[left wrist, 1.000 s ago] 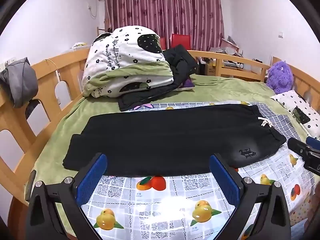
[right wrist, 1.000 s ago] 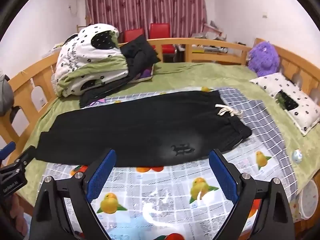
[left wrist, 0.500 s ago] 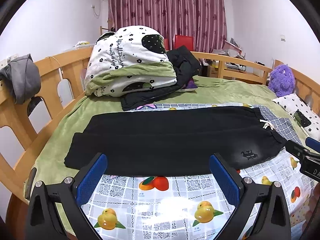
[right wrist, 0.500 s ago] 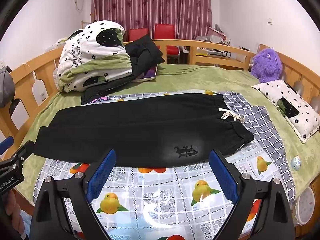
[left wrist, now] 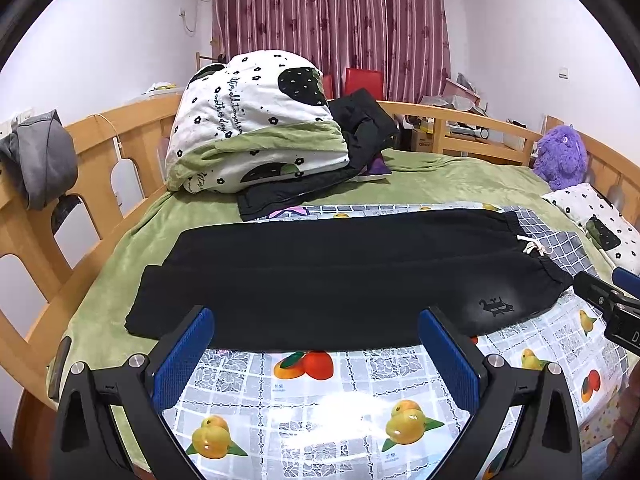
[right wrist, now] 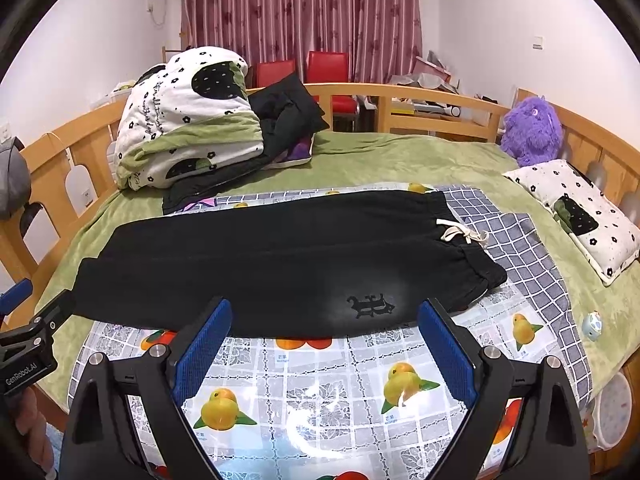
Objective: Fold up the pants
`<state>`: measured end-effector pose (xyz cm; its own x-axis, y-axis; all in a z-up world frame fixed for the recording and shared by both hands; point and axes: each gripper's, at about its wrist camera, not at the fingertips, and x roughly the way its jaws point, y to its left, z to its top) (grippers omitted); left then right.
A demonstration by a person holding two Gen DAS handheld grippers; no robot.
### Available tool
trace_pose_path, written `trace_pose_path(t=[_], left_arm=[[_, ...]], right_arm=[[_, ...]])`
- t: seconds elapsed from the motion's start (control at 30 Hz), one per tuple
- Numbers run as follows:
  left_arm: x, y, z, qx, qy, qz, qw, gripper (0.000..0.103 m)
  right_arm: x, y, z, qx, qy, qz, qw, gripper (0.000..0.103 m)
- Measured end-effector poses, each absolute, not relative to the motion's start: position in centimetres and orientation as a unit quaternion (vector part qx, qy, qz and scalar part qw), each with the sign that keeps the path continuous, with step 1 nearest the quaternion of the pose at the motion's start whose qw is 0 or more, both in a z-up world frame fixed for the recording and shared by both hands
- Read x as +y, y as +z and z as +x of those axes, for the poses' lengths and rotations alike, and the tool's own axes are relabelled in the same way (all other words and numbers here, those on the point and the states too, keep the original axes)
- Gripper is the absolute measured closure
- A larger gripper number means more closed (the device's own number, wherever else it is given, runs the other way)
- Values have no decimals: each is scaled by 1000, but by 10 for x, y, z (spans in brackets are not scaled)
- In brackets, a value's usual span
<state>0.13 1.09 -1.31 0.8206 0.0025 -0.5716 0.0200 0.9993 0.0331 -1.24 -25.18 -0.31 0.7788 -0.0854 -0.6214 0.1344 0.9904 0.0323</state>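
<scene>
Black pants (left wrist: 340, 272) lie flat across a fruit-print sheet (left wrist: 320, 396) on the bed, legs stacked lengthwise, cuffs at left, waistband with white drawstring (left wrist: 532, 245) at right. They show the same way in the right wrist view (right wrist: 280, 264), with a small emblem (right wrist: 370, 304) near the front edge. My left gripper (left wrist: 316, 356) is open and empty, above the sheet just in front of the pants. My right gripper (right wrist: 324, 348) is open and empty, also in front of the pants, near the waist end.
A folded white and green quilt (left wrist: 256, 128) and dark clothes (left wrist: 360, 128) sit at the back left. A purple plush (right wrist: 530, 128) and a spotted pillow (right wrist: 580, 216) lie at right. Wooden rails (left wrist: 100, 160) ring the bed. A small round toy (right wrist: 592, 324) rests near the right edge.
Both grippers have risen and tilted a little, so the pants sit lower and nearer in both views. The pants have not moved. Both stay open.
</scene>
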Motion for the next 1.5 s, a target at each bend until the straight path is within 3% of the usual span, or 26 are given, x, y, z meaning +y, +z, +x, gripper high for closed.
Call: trace_pose_path(t=[1.5], left_arm=[[9,-10,-1,299,-5,11,954,0]], right_arm=[[-253,-2,-13,323,-69,28,944,10]])
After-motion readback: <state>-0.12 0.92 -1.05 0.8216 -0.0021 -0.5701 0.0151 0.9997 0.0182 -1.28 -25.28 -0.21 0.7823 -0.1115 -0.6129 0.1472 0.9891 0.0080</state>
